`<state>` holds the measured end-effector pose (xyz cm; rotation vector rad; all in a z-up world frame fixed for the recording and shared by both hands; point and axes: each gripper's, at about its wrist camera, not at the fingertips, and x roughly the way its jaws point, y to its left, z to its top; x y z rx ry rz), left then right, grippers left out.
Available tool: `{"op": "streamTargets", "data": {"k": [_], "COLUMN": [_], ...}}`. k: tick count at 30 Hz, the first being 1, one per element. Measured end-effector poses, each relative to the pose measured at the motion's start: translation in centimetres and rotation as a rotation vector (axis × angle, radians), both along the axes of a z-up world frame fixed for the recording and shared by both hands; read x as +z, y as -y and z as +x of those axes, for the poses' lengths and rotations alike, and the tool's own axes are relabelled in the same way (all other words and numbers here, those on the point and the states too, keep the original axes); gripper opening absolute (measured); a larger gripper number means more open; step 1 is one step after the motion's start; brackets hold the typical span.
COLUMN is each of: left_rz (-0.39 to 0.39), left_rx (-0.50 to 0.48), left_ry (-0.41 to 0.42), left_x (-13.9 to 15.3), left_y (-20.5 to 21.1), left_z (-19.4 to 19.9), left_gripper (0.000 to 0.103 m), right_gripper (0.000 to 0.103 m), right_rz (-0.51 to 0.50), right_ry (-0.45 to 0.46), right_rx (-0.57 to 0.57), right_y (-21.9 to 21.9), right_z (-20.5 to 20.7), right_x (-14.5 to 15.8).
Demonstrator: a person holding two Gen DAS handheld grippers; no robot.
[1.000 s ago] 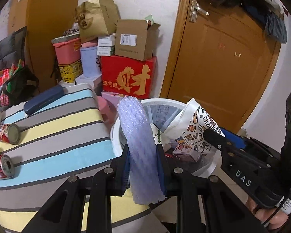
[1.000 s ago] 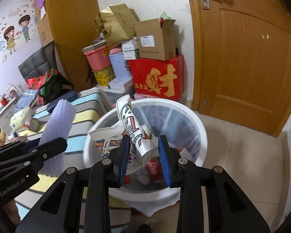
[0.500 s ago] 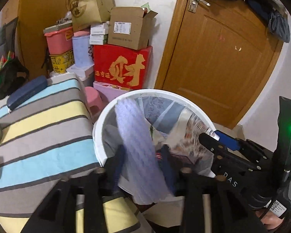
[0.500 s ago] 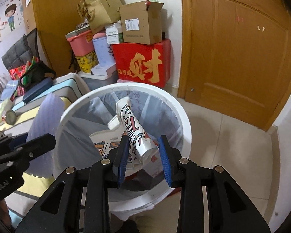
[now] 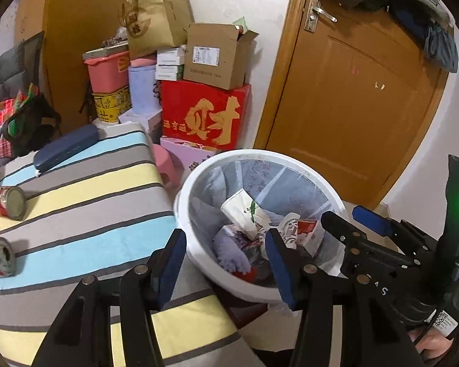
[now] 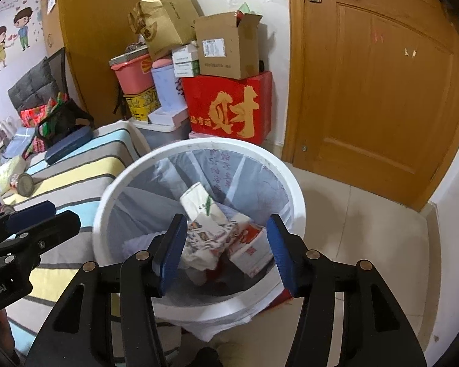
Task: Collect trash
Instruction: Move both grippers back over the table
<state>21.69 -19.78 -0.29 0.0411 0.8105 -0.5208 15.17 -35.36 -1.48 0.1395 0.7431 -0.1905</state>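
- Left wrist view: my left gripper (image 5: 225, 252) hangs over the near rim of the white trash bin (image 5: 186, 189), jaws spread wide, nothing between them.
- Right gripper (image 6: 226, 244) is above the same bin (image 6: 298, 189), jaws spread apart too, holding nothing.
- Down in the bin: a purple foam sleeve (image 5: 229, 252), a patterned paper bag (image 6: 208, 244) and a red-and-white carton (image 6: 252, 250), all lying loose.
- Two red cans (image 5: 7, 202) lie on their sides on the striped bed (image 5: 85, 202), well apart from the bin.
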Motion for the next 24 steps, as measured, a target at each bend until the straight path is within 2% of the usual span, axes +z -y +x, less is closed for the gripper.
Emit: {"op": "streamTargets", "data": {"k": [12, 24], "left_rz": [0.011, 0.008], "left_rx": [0.083, 0.177], "left_ry": [0.065, 0.09], "left_x": [1.9, 2.4], "left_y": [-5.1, -10.7], "left_z": [-2.7, -4.9], "left_gripper": [0.054, 0.054], "right_gripper": [0.056, 0.056], "right_rz": [-0.002, 0.002], "right_ry": [0.061, 0.093], "right_rx": [0.064, 0.142], "right_y": [-3.6, -7.9], "right_z": [-0.9, -1.2], "right_x": [1.7, 2.3]}}
